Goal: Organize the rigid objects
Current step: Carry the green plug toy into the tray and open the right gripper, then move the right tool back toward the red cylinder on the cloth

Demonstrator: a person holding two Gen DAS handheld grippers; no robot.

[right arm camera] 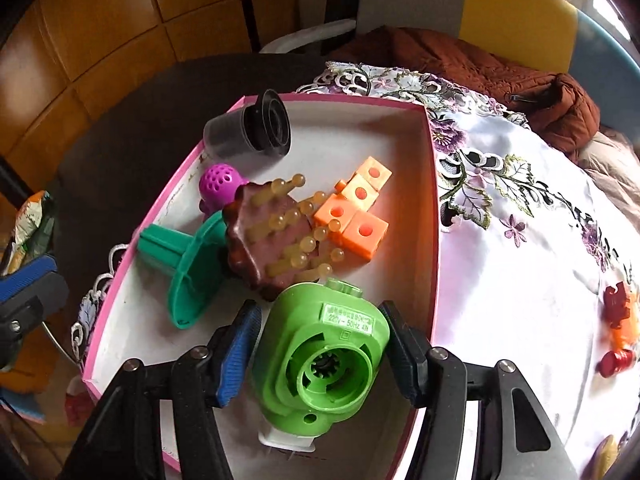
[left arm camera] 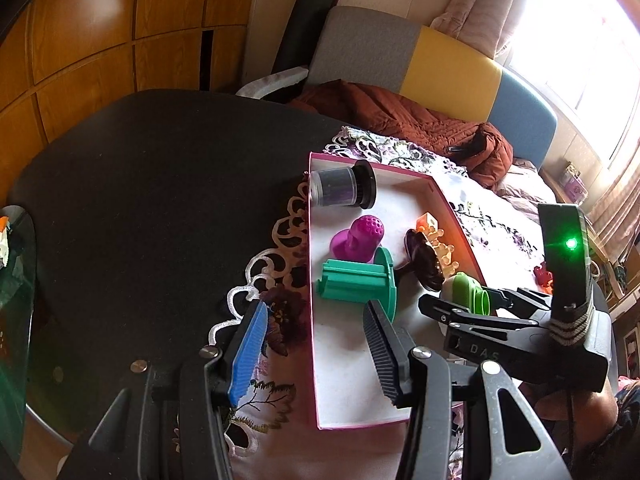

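- My left tongs (left arm camera: 316,354): released, straddling the pink box's (left arm camera: 311,280) wall; ribbed teal spool (left arm camera: 356,282) just ahead.
- My right tongs (right arm camera: 320,354): fingers flank the glossy green plastic device (right arm camera: 320,360) over the box; whether clenched, I cannot tell.

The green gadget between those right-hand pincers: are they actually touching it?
Cannot tell. In the right wrist view the green gadget sits between the right gripper's fingers; the black one seems against it, the blue side unclear.
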